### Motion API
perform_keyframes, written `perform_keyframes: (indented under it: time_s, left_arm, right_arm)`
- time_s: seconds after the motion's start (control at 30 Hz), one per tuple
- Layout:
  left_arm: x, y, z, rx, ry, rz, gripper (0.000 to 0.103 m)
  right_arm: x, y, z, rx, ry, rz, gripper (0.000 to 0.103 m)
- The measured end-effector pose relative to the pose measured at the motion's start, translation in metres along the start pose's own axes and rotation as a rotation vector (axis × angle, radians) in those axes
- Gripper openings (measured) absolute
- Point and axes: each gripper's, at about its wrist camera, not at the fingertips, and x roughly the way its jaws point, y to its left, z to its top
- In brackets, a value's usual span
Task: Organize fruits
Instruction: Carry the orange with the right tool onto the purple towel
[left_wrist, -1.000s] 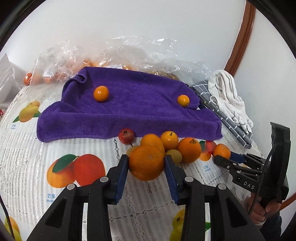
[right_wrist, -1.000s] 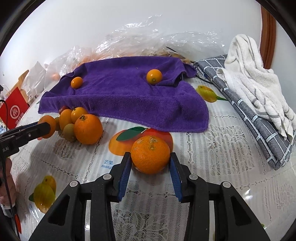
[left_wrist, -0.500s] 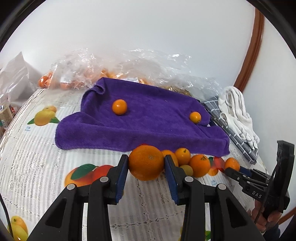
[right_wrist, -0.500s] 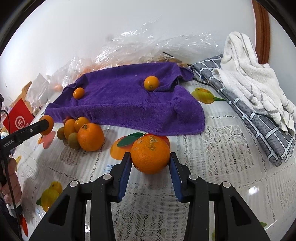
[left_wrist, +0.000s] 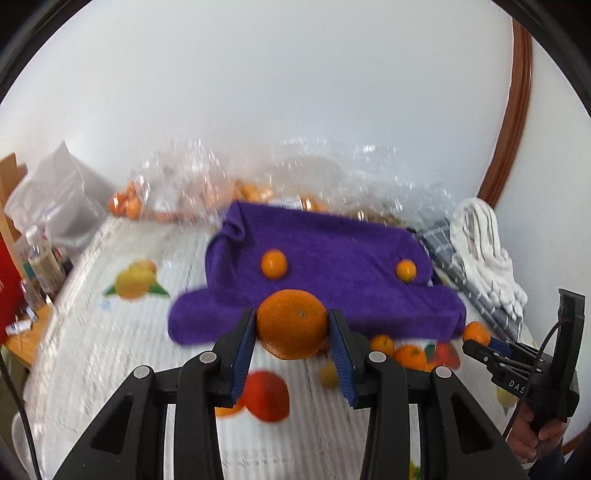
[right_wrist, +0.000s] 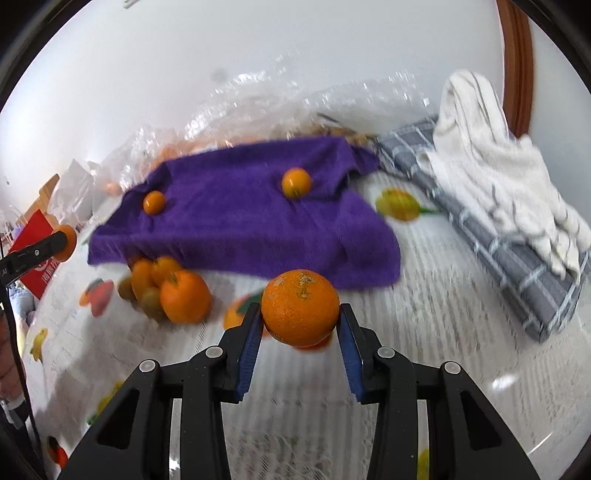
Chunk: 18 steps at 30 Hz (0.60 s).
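My left gripper (left_wrist: 292, 332) is shut on a large orange (left_wrist: 292, 323), held in the air in front of the purple towel (left_wrist: 332, 291). My right gripper (right_wrist: 300, 325) is shut on another large orange (right_wrist: 300, 307), lifted off the tablecloth. Two small oranges lie on the towel (right_wrist: 240, 218), one to the left (right_wrist: 154, 202) and one to the right (right_wrist: 296, 182). A pile of loose fruit (right_wrist: 170, 290) sits on the cloth before the towel's front edge. In the left wrist view the right gripper (left_wrist: 476, 345) shows at the right with its orange (left_wrist: 476, 332).
Clear plastic bags with more oranges (left_wrist: 207, 192) lie behind the towel by the wall. A grey checked cloth (right_wrist: 498, 236) with a white towel (right_wrist: 491, 155) on it lies at the right. Bottles and a white bag (left_wrist: 48, 218) stand at the far left.
Both grippers have risen with their oranges off the table, the left one more. The fruit pile now lies below and behind the left orange.
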Motion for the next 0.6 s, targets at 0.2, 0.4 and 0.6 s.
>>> perform_keyframes:
  time_s: [0.2, 0.4, 0.6]
  left_arm:
    - [0.008, -0.001, 0.037, -0.03, -0.033, -0.014, 0.037]
    - [0.03, -0.001, 0.049, -0.031, -0.09, 0.024, 0.037]
    - [0.068, 0.017, 0.03, -0.094, -0.016, 0.006, 0.037]
  right_arm:
    - [0.0, 0.014, 0.047, -0.025, -0.069, 0.013, 0.041]
    - [0.015, 0.021, 0.081, -0.024, -0.109, 0.012, 0.041]
    - [0.039, 0.011, 0.079, 0.024, -0.092, 0.019, 0.041]
